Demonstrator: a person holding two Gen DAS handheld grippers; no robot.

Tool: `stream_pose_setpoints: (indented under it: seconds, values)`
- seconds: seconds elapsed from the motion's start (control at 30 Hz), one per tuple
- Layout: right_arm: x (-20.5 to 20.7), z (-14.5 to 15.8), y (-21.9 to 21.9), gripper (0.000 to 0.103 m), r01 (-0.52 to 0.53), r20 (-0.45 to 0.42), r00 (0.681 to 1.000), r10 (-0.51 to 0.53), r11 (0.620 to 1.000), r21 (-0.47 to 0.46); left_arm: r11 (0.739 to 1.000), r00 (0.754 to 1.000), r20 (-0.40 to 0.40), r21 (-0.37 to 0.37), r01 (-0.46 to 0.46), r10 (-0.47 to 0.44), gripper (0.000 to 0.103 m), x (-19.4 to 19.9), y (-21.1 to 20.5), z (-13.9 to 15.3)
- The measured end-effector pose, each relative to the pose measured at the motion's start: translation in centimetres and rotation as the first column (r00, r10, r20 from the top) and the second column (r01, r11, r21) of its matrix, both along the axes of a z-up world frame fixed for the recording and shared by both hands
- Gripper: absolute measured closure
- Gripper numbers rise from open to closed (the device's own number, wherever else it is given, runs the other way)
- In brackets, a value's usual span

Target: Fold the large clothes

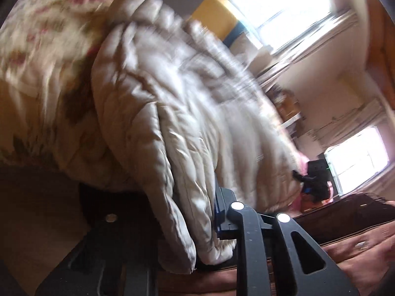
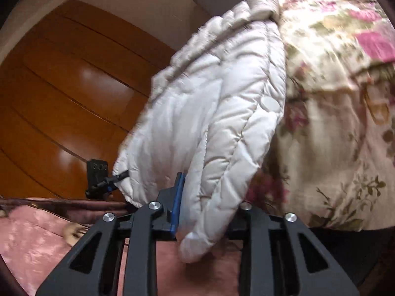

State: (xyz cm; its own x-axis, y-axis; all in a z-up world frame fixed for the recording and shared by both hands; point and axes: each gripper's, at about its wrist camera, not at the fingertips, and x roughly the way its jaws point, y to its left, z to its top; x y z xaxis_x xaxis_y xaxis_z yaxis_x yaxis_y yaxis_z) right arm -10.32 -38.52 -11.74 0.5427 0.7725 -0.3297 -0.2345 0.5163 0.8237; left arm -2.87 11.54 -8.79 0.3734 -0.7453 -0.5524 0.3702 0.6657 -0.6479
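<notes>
A: What does the garment look like?

B: It is a cream-white quilted puffer jacket, padded, with stitched channels that leave it puffy and wrinkled. It hangs in thick doubled layers, raised just above the pink-brown patterned bedspread, with the floral cream quilt with pink blossoms right behind it.

A: And the 2 tools?

B: The right hand-held gripper is clamped on a lower fold of the jacket: the blue pad presses into the fabric on one side, and the padding bulges out below the fingers. The left hand-held gripper is likewise closed on the jacket's hanging edge, with a blue pad against the cloth; its other finger is hidden behind the fold.

A: Can each tool be seen from the other side?

B: Yes. In the right wrist view the left hand-held gripper pinches the jacket's far corner in front of the polished orange-brown wooden door. The left wrist view is blurred, with bright windows beyond.
</notes>
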Motion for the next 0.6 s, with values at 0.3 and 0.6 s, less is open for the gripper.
stream_pose_setpoints:
  seconds: [0.3,0.6]
  values:
    - [-1.2,5.9,-2.3,0.084,0.072,0.203,0.972,-0.119,0.972,0.225,0.954,0.991,0.107,-0.296,-0.049,0.084,0.090,-1.5,1.4,7.1]
    - [-3.9,8.6,-4.4,0.084,0.070,0.283,0.944,-0.171,0.939,0.336,0.903,0.989,0.137,-0.429,0.013,0.051,0.090,-4.4,1.8,10.9]
